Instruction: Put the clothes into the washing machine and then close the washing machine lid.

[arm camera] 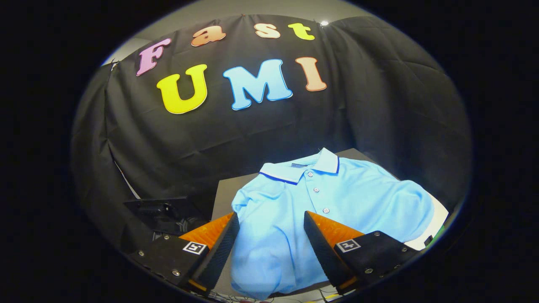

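Here, one shirt waits on the table, and the gripper hangs above it with nothing held.

The grey table (225,191) carries a single light-blue polo shirt (337,189), laid flat with its collar toward the booth wall and its hem spilling over the near edge between the fingers. It looks soft, light and limp, so it should bunch and drape when lifted; a pinch on a gathered fold near the middle of the body, just ahead of the fingers, seems the surest hold. A dark object (162,210) sits low beside the table; what it is cannot be told. The gripper (271,219) has its two fingers spread wide, straddling the shirt's lower part. Three buttons show on the placket.
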The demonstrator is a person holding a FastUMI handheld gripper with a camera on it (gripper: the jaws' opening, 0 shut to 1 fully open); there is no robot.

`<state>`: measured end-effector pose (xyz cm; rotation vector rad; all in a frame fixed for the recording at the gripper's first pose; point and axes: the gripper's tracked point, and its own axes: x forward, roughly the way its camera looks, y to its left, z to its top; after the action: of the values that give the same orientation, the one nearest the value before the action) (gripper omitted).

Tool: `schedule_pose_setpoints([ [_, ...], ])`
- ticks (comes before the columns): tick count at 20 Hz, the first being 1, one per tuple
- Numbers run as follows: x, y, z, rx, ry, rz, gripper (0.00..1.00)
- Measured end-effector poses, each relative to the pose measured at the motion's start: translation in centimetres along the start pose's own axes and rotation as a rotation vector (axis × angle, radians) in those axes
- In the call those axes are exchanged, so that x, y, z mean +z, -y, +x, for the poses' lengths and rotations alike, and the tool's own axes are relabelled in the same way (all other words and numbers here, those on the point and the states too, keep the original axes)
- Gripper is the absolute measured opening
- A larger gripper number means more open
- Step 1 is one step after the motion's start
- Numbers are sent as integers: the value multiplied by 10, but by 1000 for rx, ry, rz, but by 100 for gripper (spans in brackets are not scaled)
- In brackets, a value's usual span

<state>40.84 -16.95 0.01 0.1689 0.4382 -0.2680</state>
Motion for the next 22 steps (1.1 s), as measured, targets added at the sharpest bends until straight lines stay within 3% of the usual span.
schedule_pose_setpoints([
  [8,-14,8,31,-9,-77,6,96],
  [10,-19,14,33,-52,-91,-39,91],
  [11,-20,20,34,-93,-102,-76,86],
  [12,-21,22,35,-124,-116,-120,67],
  [13,-21,23,34,-146,-134,-146,57],
  [14,-22,27,32,-179,-148,-145,47],
  [16,-21,29,24,-232,-158,-93,17],
  [18,-19,27,26,-263,-148,-85,5],
  [22,-16,22,20,-283,-125,-100,3],
])
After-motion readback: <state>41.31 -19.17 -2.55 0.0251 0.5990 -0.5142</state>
